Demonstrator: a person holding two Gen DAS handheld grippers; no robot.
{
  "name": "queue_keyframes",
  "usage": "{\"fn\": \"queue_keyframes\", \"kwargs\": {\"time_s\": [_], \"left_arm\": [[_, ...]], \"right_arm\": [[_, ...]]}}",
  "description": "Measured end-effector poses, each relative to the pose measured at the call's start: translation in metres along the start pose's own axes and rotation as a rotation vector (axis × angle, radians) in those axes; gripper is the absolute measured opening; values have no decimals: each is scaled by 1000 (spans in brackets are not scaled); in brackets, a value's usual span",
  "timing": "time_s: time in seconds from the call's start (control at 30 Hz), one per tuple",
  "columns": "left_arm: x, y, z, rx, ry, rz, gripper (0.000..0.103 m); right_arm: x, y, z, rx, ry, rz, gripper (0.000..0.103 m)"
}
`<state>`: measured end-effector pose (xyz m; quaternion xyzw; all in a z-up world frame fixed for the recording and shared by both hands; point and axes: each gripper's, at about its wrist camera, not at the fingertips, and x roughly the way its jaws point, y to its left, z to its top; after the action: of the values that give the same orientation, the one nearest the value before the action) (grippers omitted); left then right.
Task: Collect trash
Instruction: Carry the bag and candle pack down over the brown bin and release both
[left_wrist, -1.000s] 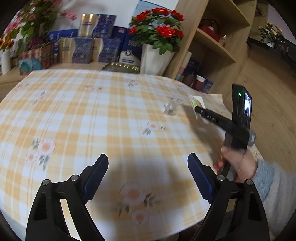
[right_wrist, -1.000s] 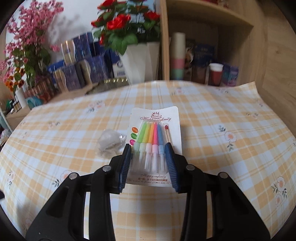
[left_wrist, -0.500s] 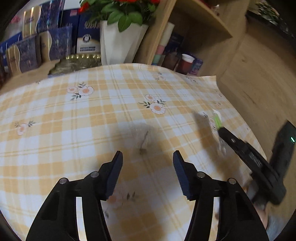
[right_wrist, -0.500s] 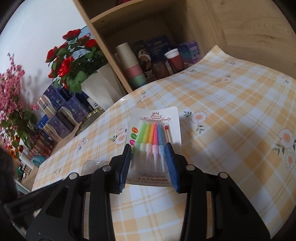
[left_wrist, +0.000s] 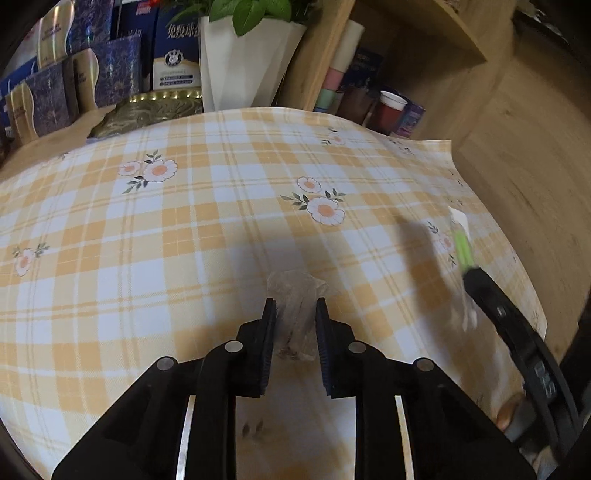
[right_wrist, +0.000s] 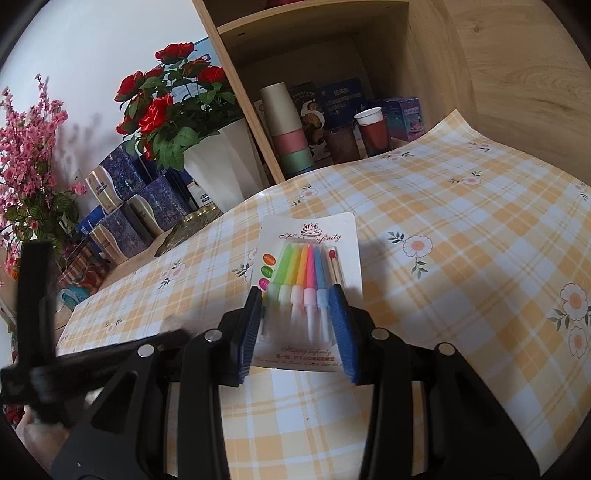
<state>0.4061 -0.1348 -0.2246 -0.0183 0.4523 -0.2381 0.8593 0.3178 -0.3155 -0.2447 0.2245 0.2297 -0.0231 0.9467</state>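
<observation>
A crumpled clear plastic wrapper (left_wrist: 295, 291) lies on the checked tablecloth (left_wrist: 184, 229). My left gripper (left_wrist: 295, 314) points down at it; its jaws are closing, with the wrapper filling the gap and both pads against it. My right gripper (right_wrist: 300, 314) is shut on a card pack of coloured birthday candles (right_wrist: 308, 240), held lifted above the cloth. In the left wrist view the same pack (left_wrist: 461, 240) shows edge-on at the right, blurred, sticking out of the right gripper (left_wrist: 471, 275).
At the table's far side stand a white vase of red roses (right_wrist: 221, 170), blue and gold boxes (right_wrist: 122, 206) and a brass dish (left_wrist: 155, 107). A wooden shelf (right_wrist: 424, 55) holds stacked paper cups (right_wrist: 288, 129). The cloth's right edge (left_wrist: 517, 258) drops to a wooden floor.
My left gripper came forward and down over the wrapper and narrowed from wide open onto it. The right gripper rolled and shifted a little, still holding the candle pack.
</observation>
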Motion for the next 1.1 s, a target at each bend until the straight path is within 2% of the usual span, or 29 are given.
{"fn": "queue_keyframes", "kwargs": {"time_s": [0.17, 0.43, 0.57, 0.7, 0.93, 1.1], "left_arm": [[-55, 10, -35, -39, -40, -28, 20], [-143, 28, -111, -94, -102, 14, 20], [-183, 32, -141, -111, -121, 12, 20], [-222, 21, -173, -69, -146, 37, 20], [-265, 0, -230, -45, -156, 19, 20], [-276, -15, -263, 7, -179, 9, 21]], "right_arm": [[-2, 3, -1, -16, -5, -4, 40], [-1, 29, 2, -147, 54, -51, 40], [-34, 44, 4, -206, 28, -29, 40], [-74, 51, -8, -238, 43, 16, 40], [-156, 59, -59, -310, 112, 125, 40], [-205, 64, -111, -362, 188, 202, 40]]}}
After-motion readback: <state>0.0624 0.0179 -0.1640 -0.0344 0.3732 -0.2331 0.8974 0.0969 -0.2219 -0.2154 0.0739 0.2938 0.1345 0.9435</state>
